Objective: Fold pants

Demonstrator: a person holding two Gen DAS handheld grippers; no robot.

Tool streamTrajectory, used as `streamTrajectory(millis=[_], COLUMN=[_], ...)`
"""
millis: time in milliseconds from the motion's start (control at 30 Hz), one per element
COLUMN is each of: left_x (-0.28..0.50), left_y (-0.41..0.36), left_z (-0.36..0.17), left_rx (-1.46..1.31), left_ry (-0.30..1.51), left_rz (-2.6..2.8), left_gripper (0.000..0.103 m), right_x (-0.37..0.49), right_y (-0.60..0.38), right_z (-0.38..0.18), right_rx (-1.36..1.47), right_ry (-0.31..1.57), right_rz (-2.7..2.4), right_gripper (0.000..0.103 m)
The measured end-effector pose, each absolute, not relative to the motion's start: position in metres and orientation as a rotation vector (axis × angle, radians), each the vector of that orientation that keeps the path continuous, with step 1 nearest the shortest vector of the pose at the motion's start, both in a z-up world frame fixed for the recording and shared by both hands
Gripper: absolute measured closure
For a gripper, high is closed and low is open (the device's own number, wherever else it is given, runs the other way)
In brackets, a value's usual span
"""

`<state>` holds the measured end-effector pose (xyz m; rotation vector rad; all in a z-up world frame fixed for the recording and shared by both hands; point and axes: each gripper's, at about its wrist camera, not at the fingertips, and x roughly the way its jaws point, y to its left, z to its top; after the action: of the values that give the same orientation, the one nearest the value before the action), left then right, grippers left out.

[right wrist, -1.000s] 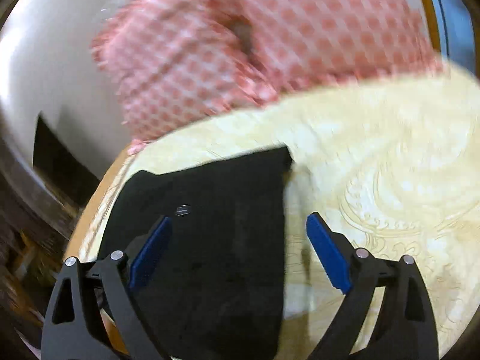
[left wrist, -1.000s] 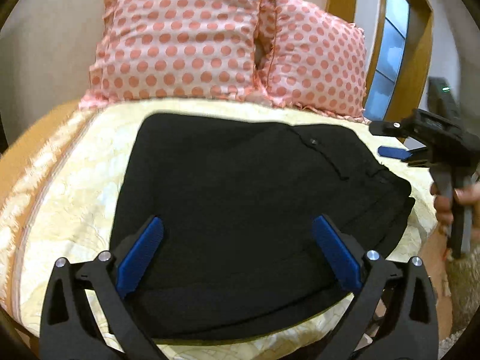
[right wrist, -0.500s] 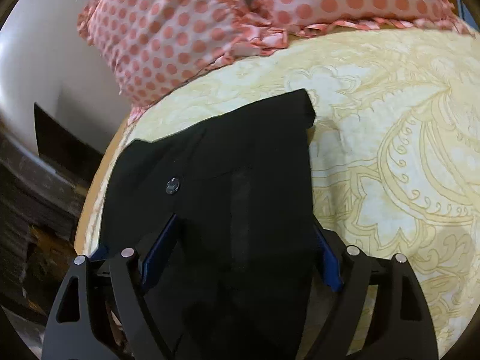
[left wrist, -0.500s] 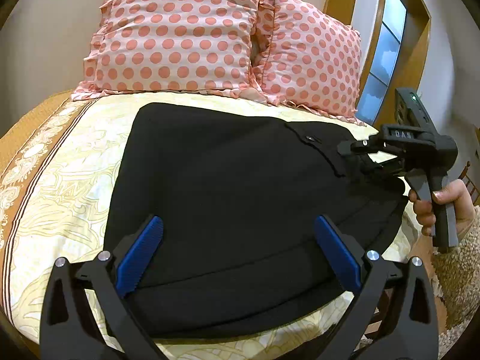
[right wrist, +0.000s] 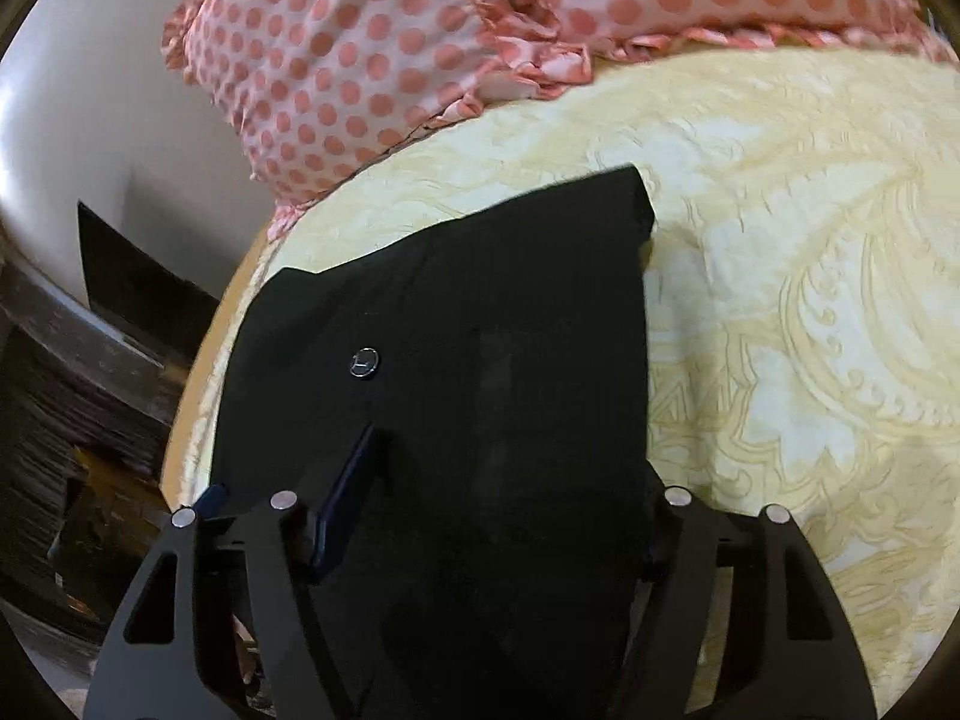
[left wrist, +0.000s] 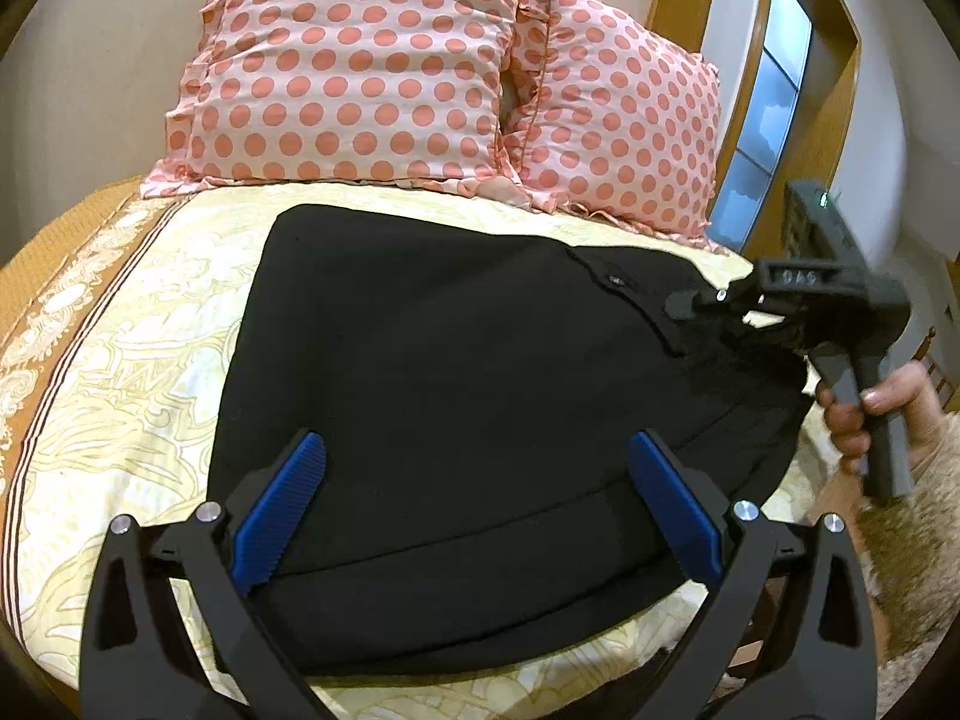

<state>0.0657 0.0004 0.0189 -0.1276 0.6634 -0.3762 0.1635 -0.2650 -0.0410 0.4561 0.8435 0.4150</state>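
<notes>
1. While the left gripper (left wrist: 474,504) hangs with its jaws wide apart, we see the black pants (left wrist: 480,396) lying flat on the yellow bedspread (left wrist: 120,360), their near hem spanning the gap between the blue pads (left wrist: 282,504) and passing just under them.
2. Compared with half a second ago, the right gripper (right wrist: 480,516) has pushed further onto the waistband end: cloth now fills the space between its jaws and hides the right-hand pad.
3. We cannot tell whether these jaws have closed on the cloth; the visible left pad (right wrist: 345,504) lies against the fabric.
4. Ahead of the right jaws, the button (right wrist: 364,361) and the far corner of the pants remain flat.
5. Beyond both jaws, the dotted pillows (left wrist: 360,60) stand well apart from the garment.
6. We judge that a waistband grasp is being set up, so the next fold is about to begin.
</notes>
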Motion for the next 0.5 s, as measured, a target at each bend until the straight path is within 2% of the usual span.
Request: streamTrajectory(millis=[67,300,500], left_x=[0.066,0.076,0.112], left_y=[0.006,0.045,0.073], left_z=[0.026,0.055,0.051], left_rx=[-0.164,-0.208,-0.256], left_ry=[0.668,0.617,0.709], left_rz=[-0.394,-0.297,-0.263], left_gripper=[0.002,0.002,0.002], right_x=[0.162,0.155,0.166], right_y=[-0.264,-0.257,-0.266], right_z=[-0.041,-0.028,-0.041], right_rx=[0.444,0.375,0.447], right_ry=[0.839,0.767,0.823], right_rz=[0.418,0.452,0.45], right_gripper=[0.034,0.063,0.064])
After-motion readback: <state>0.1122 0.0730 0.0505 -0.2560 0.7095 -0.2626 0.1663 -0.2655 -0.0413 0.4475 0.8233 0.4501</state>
